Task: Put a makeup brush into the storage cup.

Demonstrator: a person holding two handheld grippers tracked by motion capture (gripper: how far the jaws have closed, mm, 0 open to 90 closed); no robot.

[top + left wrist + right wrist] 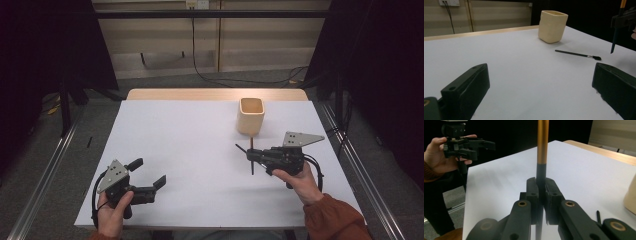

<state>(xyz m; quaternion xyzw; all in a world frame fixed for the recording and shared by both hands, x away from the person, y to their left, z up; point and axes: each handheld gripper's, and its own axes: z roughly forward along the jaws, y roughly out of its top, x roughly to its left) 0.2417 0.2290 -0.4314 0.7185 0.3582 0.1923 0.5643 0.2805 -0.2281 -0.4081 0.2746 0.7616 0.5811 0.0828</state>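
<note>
A beige square cup (250, 115) (552, 26) stands at the back right of the white table (190, 150). In front of it my right gripper (251, 156) (541, 182) is shut on a brush with a black and orange handle (252, 169) (542, 145), held upright across the jaws. A second, thin black brush (241, 148) (577, 54) lies flat on the table just left of that gripper. My left gripper (148, 171) (540, 70) hovers open over the front left of the table, with nothing between its jaws.
The table's front edge runs just below both hands. A wooden strip (215, 94) borders the far edge. Metal rails (45, 175) flank the table on both sides. The cup's side (631, 197) is close at the right in the right gripper view.
</note>
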